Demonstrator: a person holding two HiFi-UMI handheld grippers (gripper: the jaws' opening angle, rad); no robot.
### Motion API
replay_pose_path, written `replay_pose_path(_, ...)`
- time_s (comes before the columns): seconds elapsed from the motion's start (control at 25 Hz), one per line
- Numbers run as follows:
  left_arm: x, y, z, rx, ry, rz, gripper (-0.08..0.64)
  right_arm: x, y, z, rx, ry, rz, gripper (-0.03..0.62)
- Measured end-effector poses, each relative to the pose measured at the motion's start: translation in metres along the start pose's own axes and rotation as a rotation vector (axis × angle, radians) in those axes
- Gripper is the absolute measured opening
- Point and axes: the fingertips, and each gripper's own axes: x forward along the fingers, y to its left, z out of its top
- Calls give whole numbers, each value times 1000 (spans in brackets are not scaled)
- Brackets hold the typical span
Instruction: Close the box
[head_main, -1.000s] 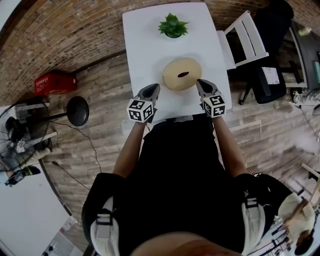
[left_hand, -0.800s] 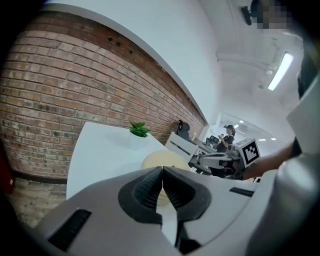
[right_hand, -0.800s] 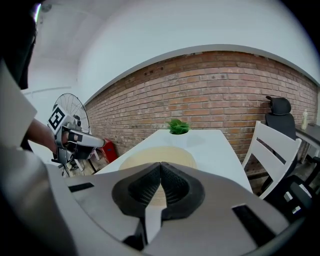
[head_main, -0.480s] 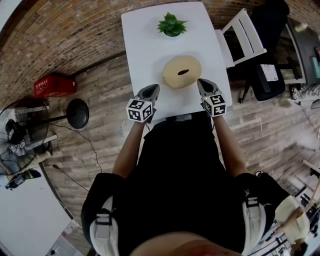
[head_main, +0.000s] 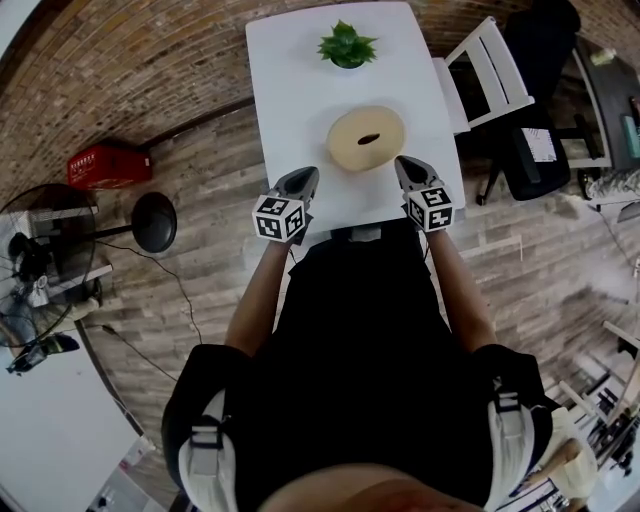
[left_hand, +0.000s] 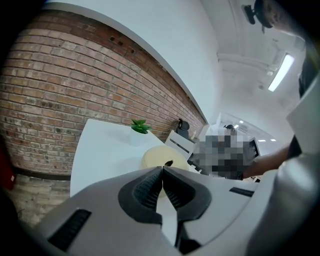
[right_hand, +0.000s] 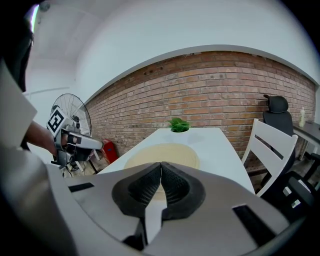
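A round, pale yellow box (head_main: 367, 138) with a dark oval slot in its lid sits in the middle of the white table (head_main: 300, 90). It also shows in the left gripper view as the box (left_hand: 160, 156) and in the right gripper view as the box (right_hand: 165, 154). My left gripper (head_main: 303, 180) hovers over the table's near edge, left of the box, shut and empty. My right gripper (head_main: 407, 168) hangs at the box's near right, also shut with nothing in it. Neither touches the box. In their own views the left gripper (left_hand: 162, 172) and the right gripper (right_hand: 161, 170) have jaws pressed together.
A small green potted plant (head_main: 346, 48) stands at the table's far end. A white chair (head_main: 490, 80) and a black office chair (head_main: 535, 150) are to the right. On the wood floor at left are a red crate (head_main: 110, 165), a round black stool (head_main: 153, 222) and a fan (head_main: 35, 260).
Both grippers have stayed near the table's front edge with jaws shut. The view has shifted slightly; the box has not moved.
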Motion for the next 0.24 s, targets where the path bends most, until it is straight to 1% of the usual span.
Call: replay_pose_path(0.24, -4, 0, -2, -7, 5, 14, 23, -4, 4, -4, 12, 7, 6, -2)
